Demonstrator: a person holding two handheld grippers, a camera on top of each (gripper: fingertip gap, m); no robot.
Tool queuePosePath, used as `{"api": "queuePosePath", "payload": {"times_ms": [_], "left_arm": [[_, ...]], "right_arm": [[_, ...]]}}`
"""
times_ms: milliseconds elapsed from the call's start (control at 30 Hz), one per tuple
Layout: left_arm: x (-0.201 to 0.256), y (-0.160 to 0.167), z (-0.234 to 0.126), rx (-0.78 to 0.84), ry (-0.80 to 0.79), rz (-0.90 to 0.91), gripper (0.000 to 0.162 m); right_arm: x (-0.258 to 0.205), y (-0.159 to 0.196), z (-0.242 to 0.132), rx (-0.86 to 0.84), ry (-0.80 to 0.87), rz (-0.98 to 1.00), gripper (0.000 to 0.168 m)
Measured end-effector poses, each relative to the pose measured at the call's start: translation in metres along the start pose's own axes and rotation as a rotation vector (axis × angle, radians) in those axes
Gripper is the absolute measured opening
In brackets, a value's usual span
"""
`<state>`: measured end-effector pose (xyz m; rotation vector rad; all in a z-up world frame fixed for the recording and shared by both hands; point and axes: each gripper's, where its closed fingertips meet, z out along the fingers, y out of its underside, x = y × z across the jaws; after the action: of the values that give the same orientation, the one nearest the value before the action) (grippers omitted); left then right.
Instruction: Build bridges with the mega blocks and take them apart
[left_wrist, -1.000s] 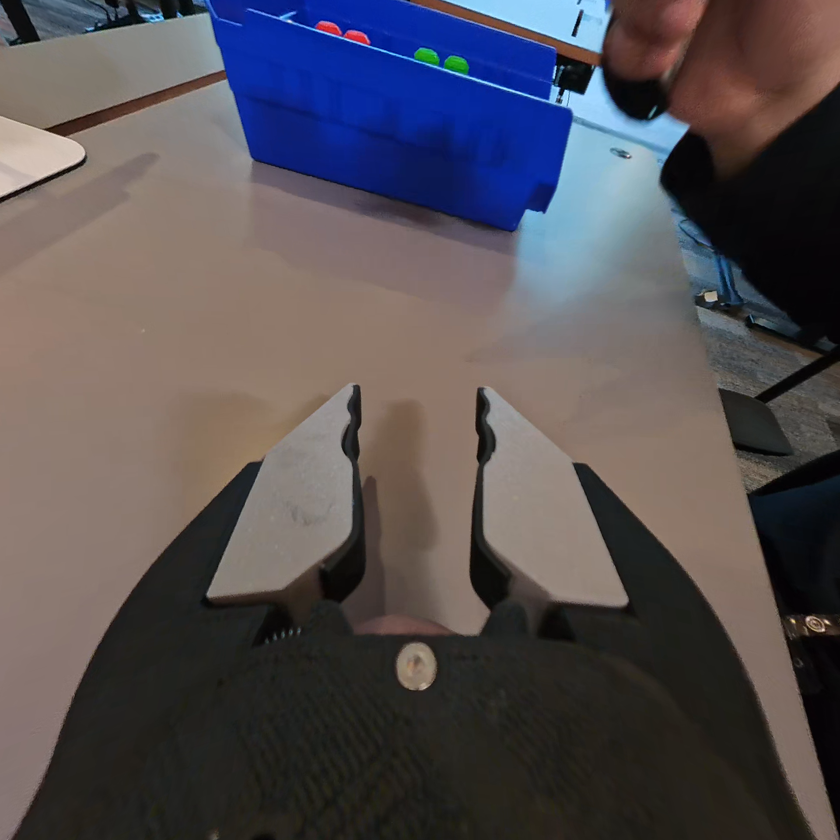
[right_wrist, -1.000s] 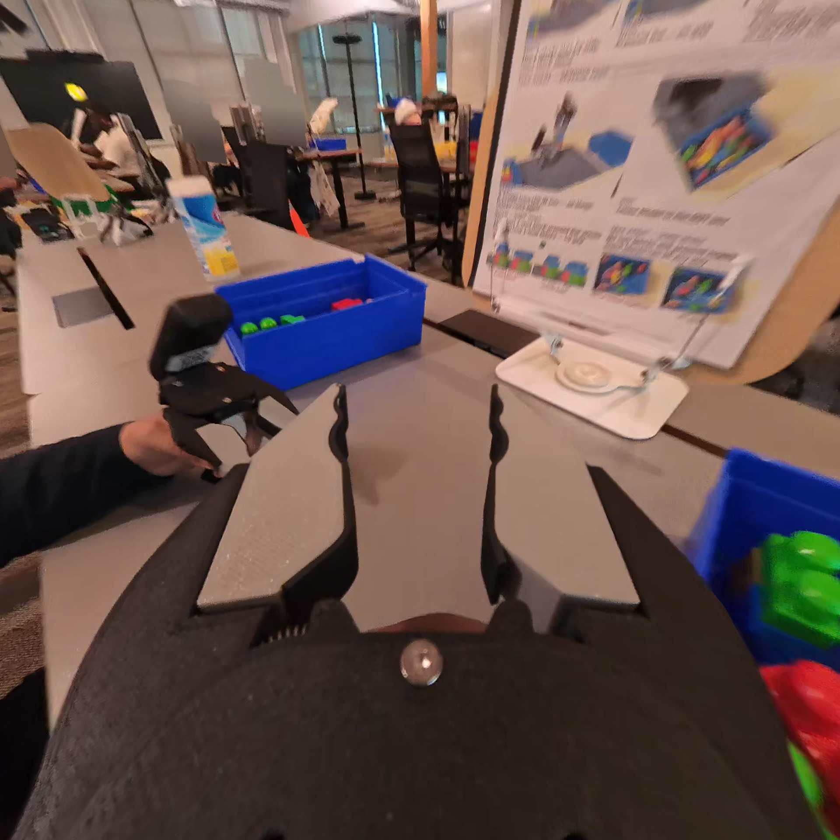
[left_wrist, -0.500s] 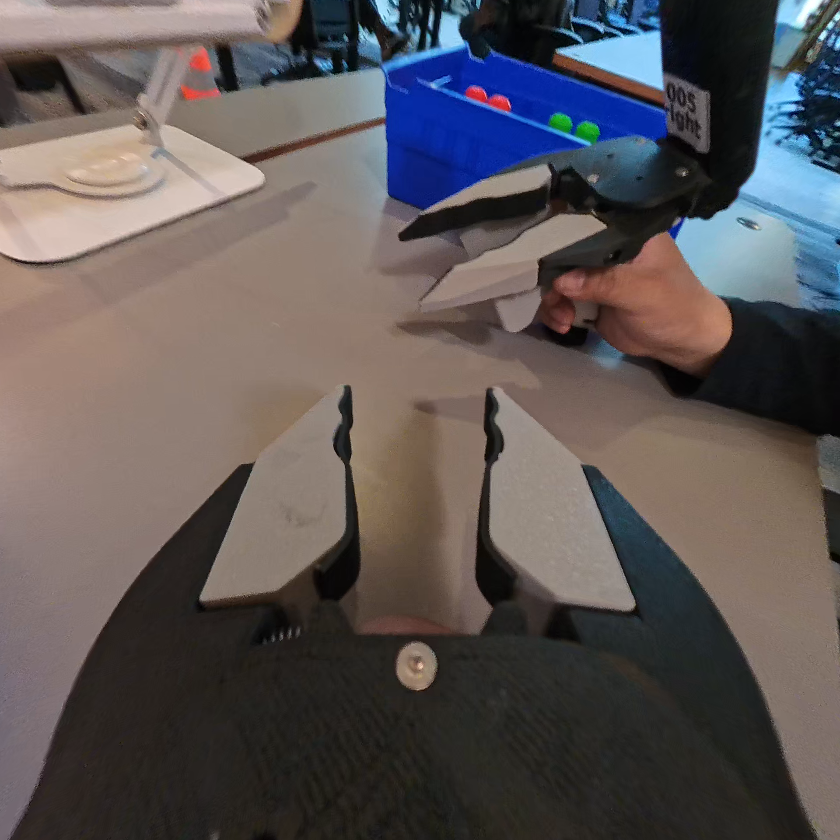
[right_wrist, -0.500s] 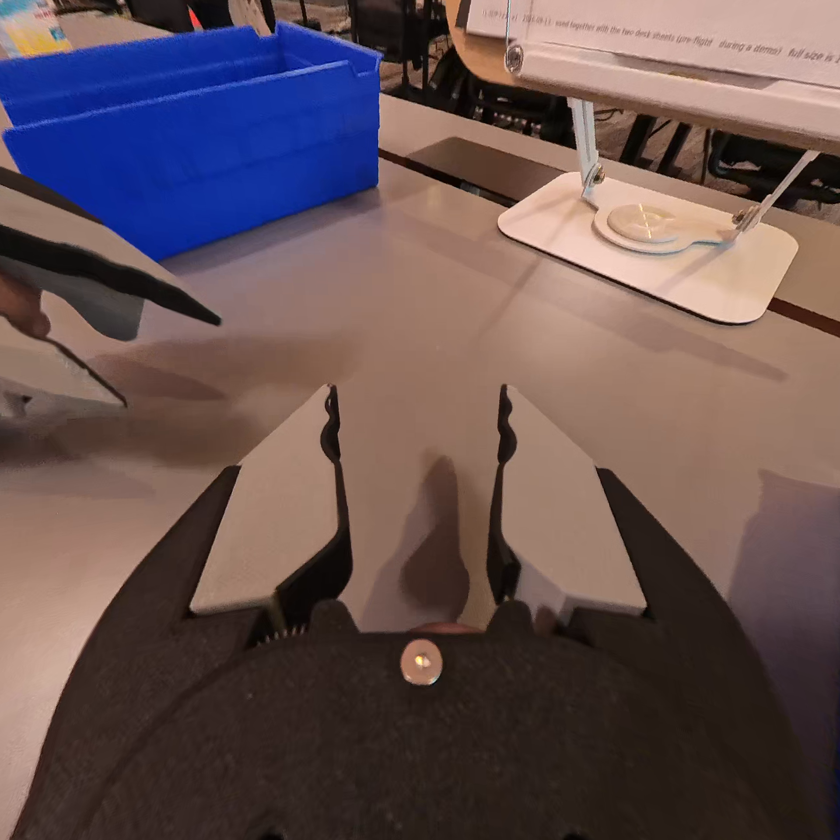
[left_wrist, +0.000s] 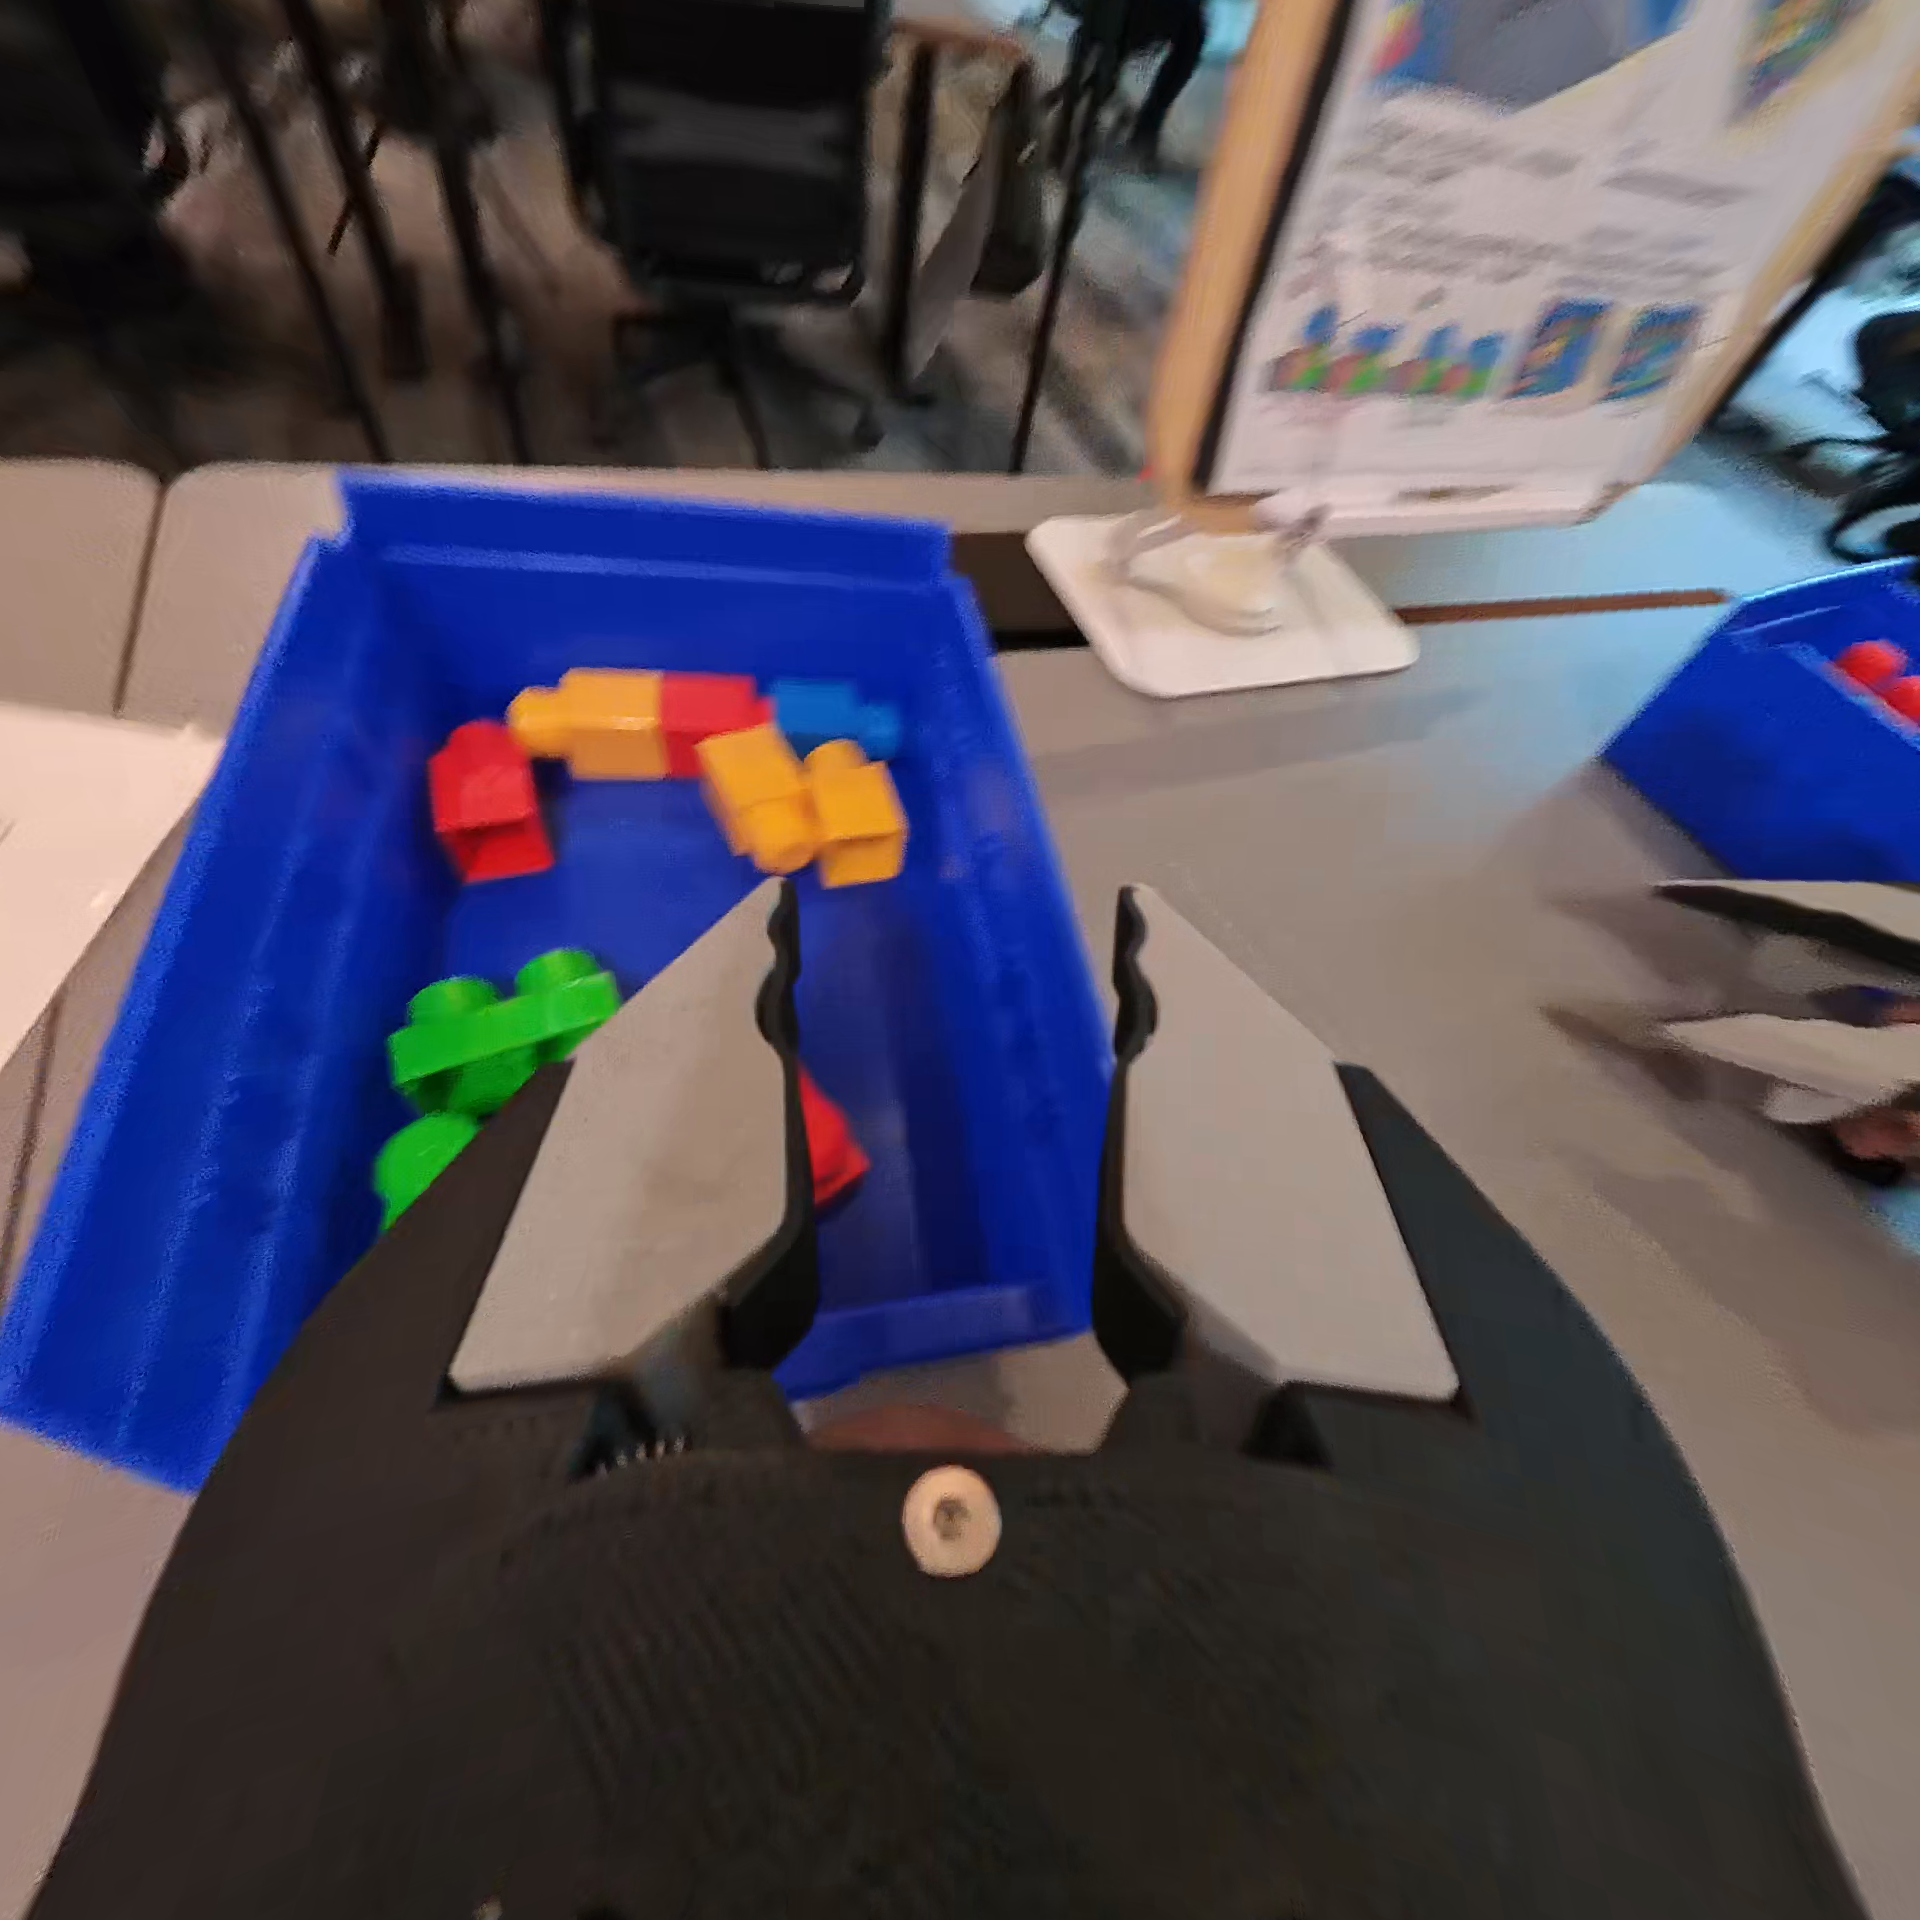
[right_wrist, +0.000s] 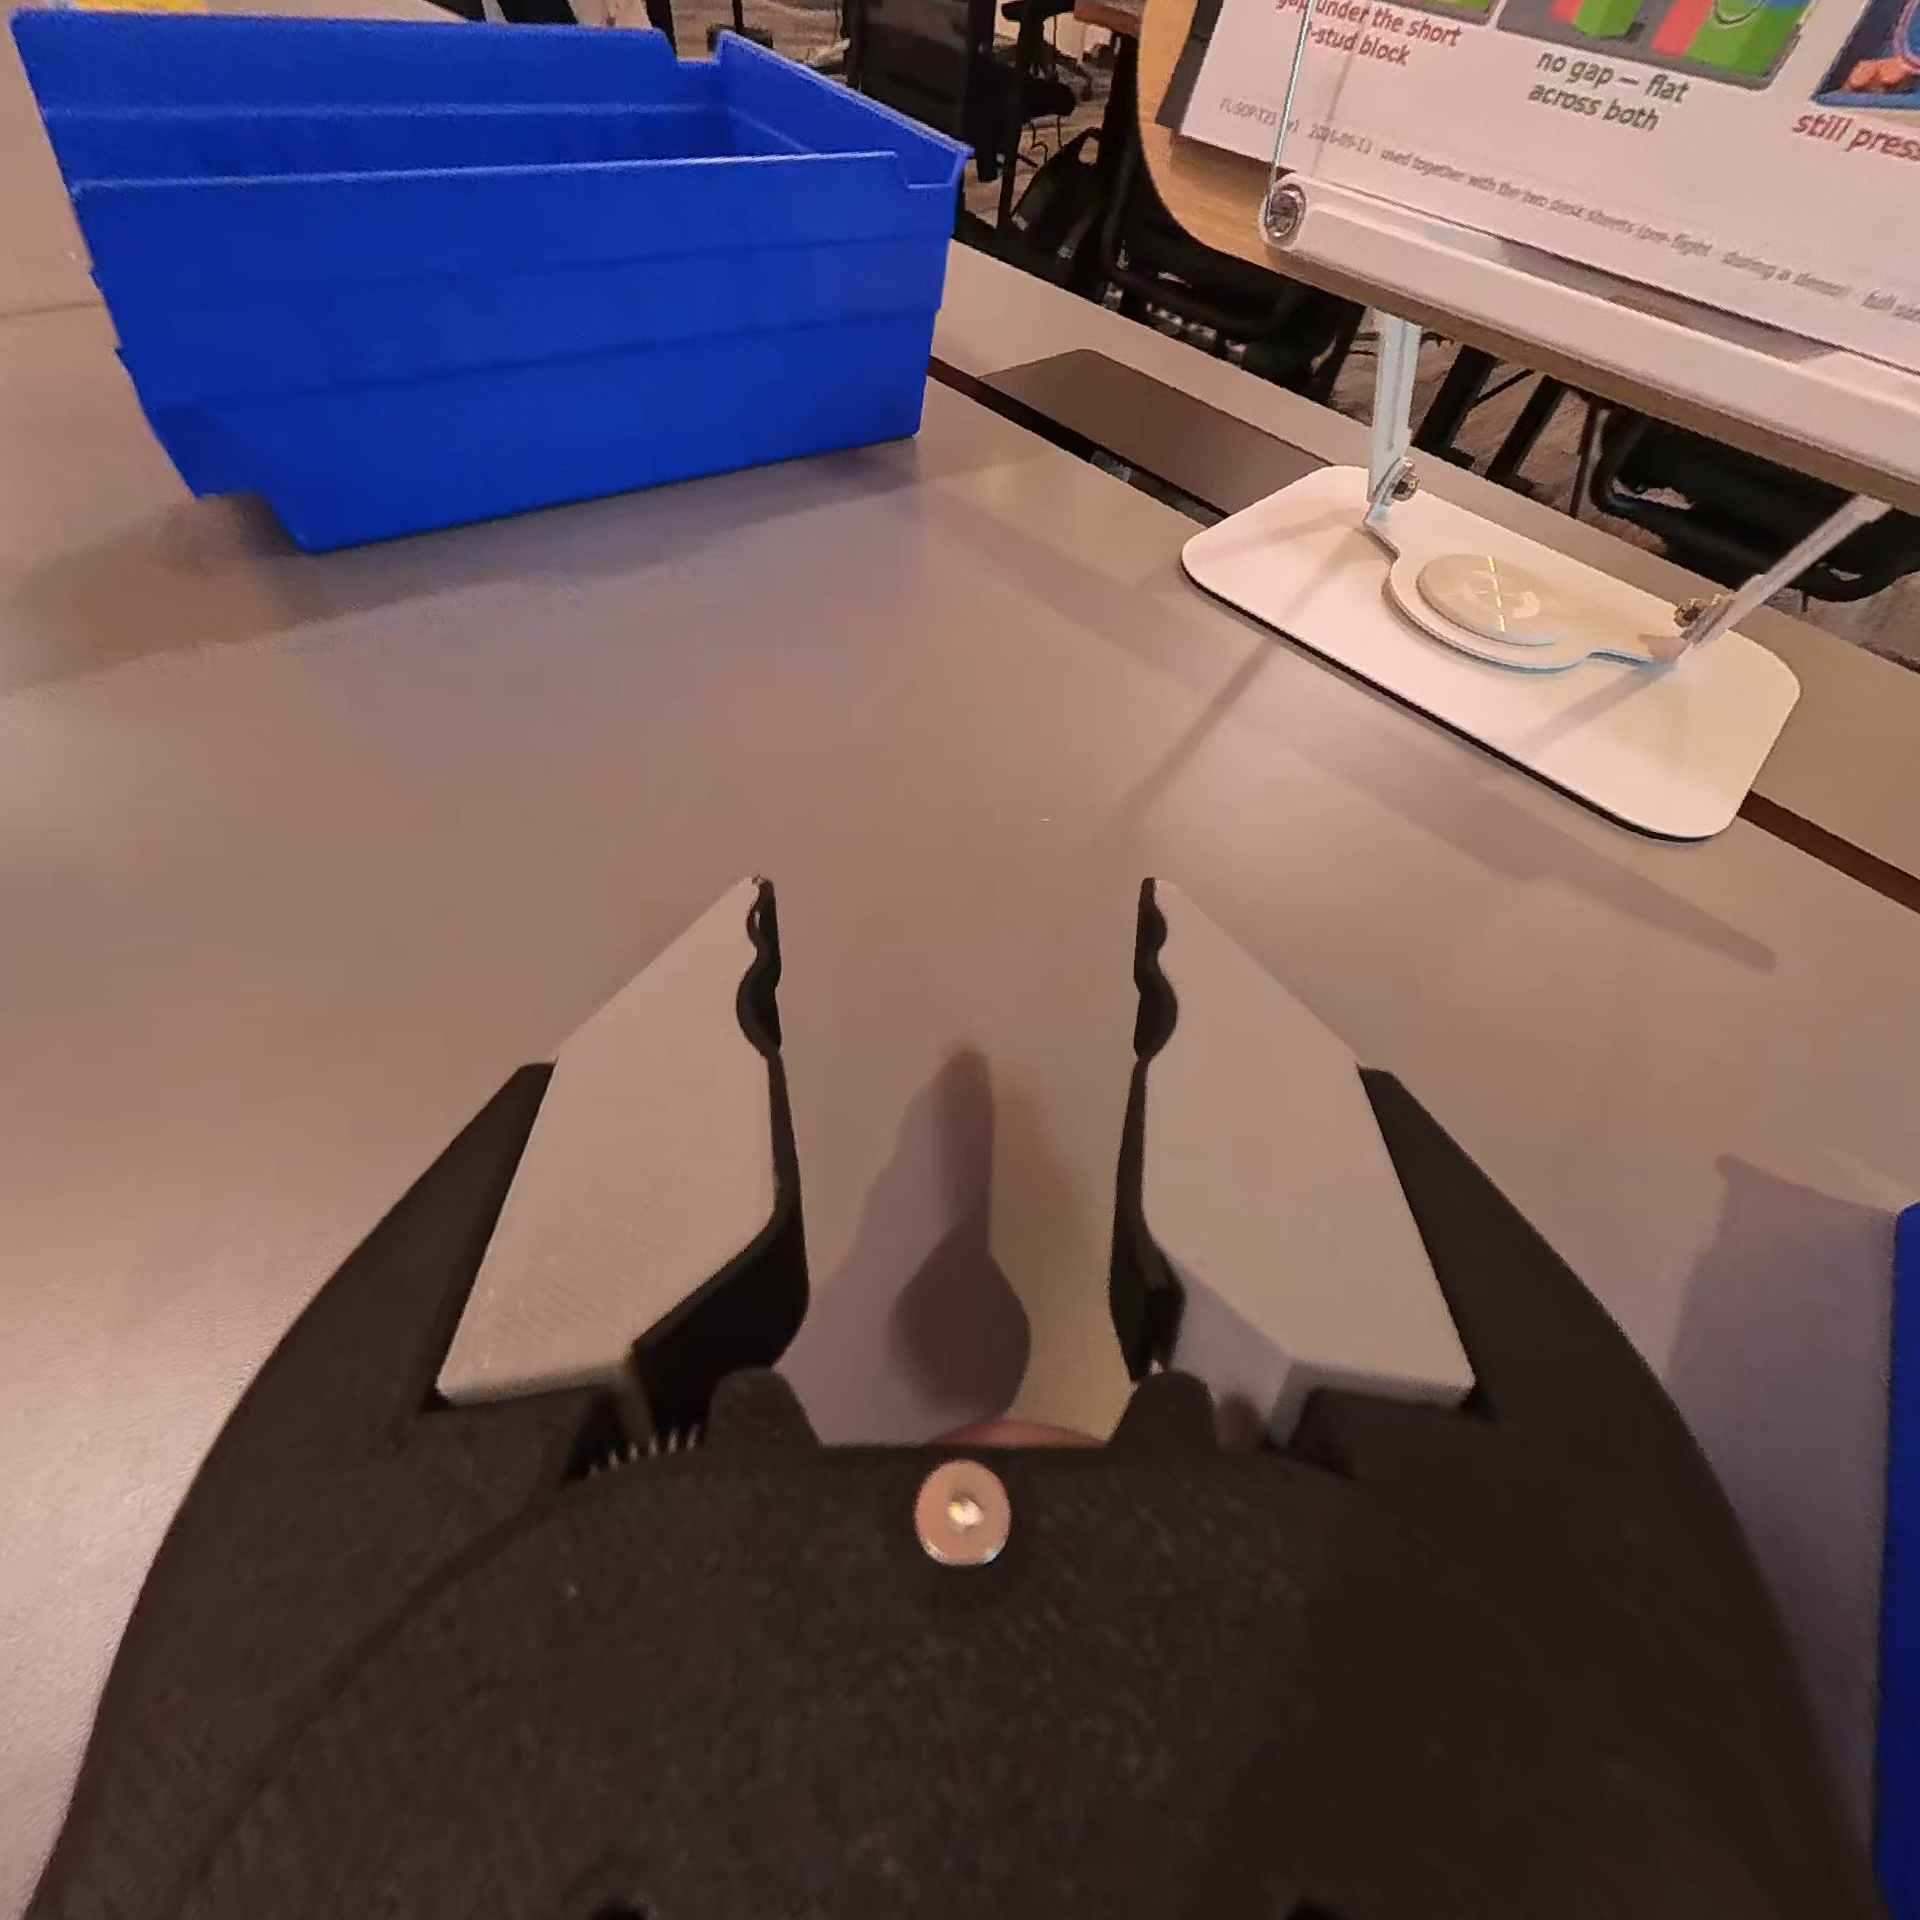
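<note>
In the left wrist view my left gripper (left_wrist: 954, 906) is open and empty, held above the near right part of a blue bin (left_wrist: 239, 935). The bin holds loose mega blocks: red (left_wrist: 486, 800), orange (left_wrist: 800, 795), blue (left_wrist: 831, 715), green (left_wrist: 499, 1029), and a red one (left_wrist: 831, 1138) partly hidden by my left finger. My right gripper (right_wrist: 951, 885) is open and empty, low over the bare grey table (right_wrist: 623, 748). It also shows blurred at the right edge of the left wrist view (left_wrist: 1797, 987). The same blue bin (right_wrist: 499, 312) stands far left in the right wrist view.
A white stand base (right_wrist: 1496, 644) holds an instruction board (right_wrist: 1621, 145) at the back right. A second blue bin (left_wrist: 1787, 748) with red blocks stands at the right; its edge shows in the right wrist view (right_wrist: 1901, 1558). Chairs and other tables stand beyond the table's far edge. One gripper's finger ends stand about 35 centimeters off the other's.
My left gripper has swung left from the table middle and now hangs over the block bin. My right gripper has moved a little forward, low over the table. Both stay open.
</note>
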<state>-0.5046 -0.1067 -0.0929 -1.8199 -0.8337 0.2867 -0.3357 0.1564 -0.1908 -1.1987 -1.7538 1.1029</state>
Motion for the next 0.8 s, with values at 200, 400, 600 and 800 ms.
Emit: {"api": "queuePosePath", "payload": {"times_ms": [200,400,600,800], "left_arm": [[-0.054,0.034,0.036,-0.072,-0.109,-0.110,0.059],[-0.064,0.022,0.064,-0.038,-0.102,-0.132,0.061],[-0.084,0.015,0.096,-0.182,-0.123,-0.022,0.060],[-0.078,0.025,0.142,-0.285,-0.036,0.003,0.059]], "right_arm": [[0.000,0.000,-0.003,0.020,0.001,-0.004,0.066],[0.009,-0.005,-0.008,0.078,0.004,0.042,0.064],[0.024,-0.011,-0.013,0.137,0.052,0.072,0.063],[0.027,-0.014,-0.014,0.159,0.083,0.046,0.062]]}}
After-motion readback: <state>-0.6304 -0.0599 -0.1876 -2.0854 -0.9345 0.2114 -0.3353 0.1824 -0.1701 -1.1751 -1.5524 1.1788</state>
